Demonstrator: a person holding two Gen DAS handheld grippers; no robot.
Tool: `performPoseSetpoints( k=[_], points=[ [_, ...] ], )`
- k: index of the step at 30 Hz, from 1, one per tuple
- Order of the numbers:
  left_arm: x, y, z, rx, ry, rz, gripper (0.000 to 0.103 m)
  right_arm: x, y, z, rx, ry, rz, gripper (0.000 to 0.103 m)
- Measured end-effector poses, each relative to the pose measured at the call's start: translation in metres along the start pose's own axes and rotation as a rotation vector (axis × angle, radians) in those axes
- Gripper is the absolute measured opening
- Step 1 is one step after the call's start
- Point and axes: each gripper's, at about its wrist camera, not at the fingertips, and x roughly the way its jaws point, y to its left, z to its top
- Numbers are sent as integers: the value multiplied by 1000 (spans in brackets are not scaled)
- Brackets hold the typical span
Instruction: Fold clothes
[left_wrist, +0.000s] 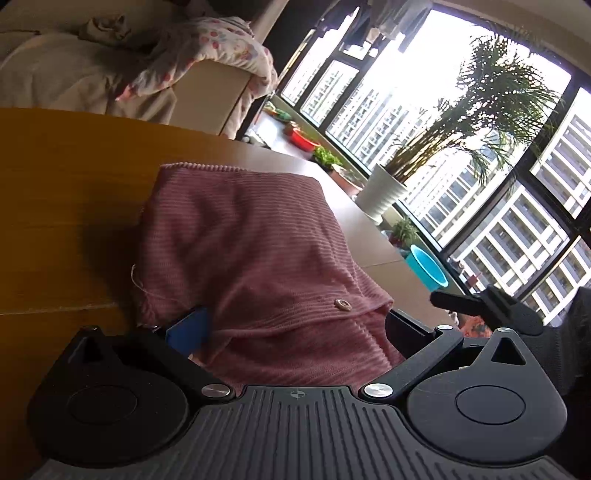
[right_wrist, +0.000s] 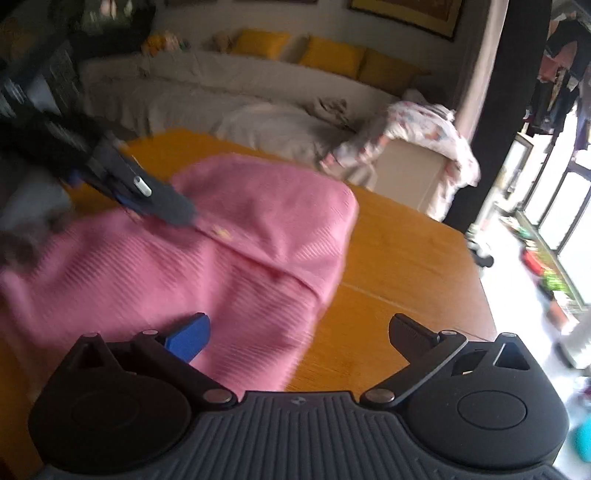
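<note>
Daylight glares through the windows (left_wrist: 461, 110); the right wrist view is motion-blurred, edges seemingly fisheye-bent.

the pink ribbed knit cloth garment (left_wrist: 243, 243) is looking soft and matt. the orange-brown wooden counter (left_wrist: 62, 206) is showing a smooth, faintly glossy finish. the right black matt plastic tool (right_wrist: 299, 332) is carrying shiny metal rivets.

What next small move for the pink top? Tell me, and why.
Probably ease the left tongs back off the top: the fold already lies on the table, and the right tongs stand open, holding nothing.
</note>
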Motion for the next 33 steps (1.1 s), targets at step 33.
performPoseSetpoints(
  k=[33],
  points=[
    [-67, -24, -10, 143, -49, 163, 103, -49, 16, -11, -54, -49, 124, 103]
  ],
)
